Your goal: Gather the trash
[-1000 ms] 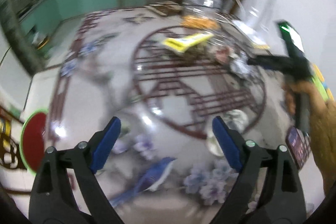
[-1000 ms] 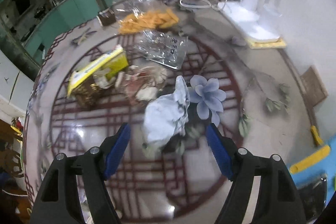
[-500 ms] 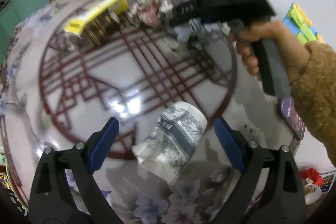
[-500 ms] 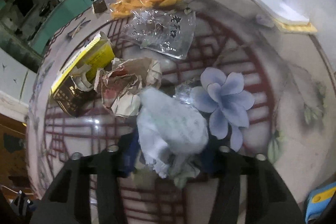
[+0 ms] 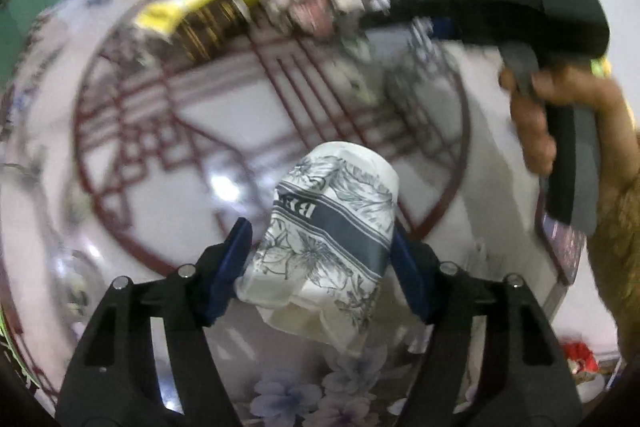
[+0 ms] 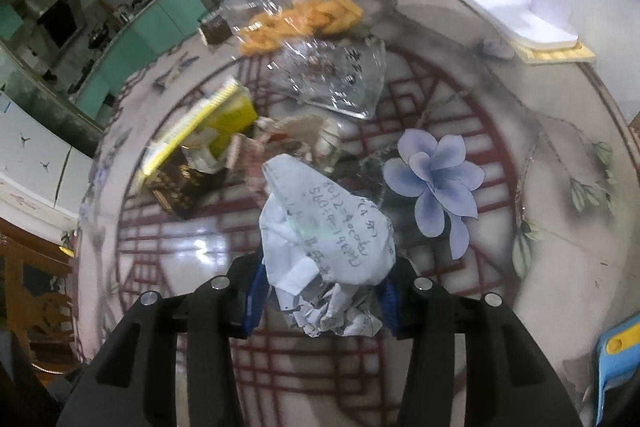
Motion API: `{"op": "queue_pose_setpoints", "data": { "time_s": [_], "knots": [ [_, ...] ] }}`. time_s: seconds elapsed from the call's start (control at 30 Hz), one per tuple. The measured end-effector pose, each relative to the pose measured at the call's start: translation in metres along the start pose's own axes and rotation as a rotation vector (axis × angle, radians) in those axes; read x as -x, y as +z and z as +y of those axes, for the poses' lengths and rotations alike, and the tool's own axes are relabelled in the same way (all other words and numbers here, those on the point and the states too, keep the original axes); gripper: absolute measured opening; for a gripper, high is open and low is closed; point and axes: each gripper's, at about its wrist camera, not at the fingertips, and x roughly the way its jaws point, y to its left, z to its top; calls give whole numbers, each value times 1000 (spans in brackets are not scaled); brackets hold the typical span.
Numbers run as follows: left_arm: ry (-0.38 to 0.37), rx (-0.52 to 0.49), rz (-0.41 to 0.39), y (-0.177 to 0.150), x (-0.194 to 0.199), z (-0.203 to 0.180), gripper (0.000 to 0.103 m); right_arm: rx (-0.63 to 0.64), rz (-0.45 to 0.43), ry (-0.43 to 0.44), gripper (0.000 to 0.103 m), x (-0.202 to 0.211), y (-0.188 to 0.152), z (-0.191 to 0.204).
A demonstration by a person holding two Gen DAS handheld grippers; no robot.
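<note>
Blue pads of my left gripper have just been closing and now press both sides of the crushed paper cup over the table. My right gripper stands pinched tight on the crumpled paper, near the other litter.

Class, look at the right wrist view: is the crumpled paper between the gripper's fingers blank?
No. The crumpled paper held in the right gripper carries handwritten numbers across its upper face.
</note>
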Motion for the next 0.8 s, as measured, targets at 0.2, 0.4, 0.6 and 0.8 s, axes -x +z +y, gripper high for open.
{"op": "queue_pose_setpoints", "data": {
  "time_s": [0.2, 0.4, 0.6, 0.8],
  "knots": [
    [61, 63, -118, 4, 47, 11, 66, 21, -48, 2, 45, 23, -5, 20],
    [127, 130, -200, -1, 92, 27, 66, 67, -69, 5, 45, 41, -21, 45],
    [190, 192, -258, -16, 122, 39, 66, 127, -86, 25, 45, 58, -41, 73],
    [258, 222, -300, -32, 145, 48, 66, 191, -103, 52, 46, 69, -52, 106]
  ]
}}
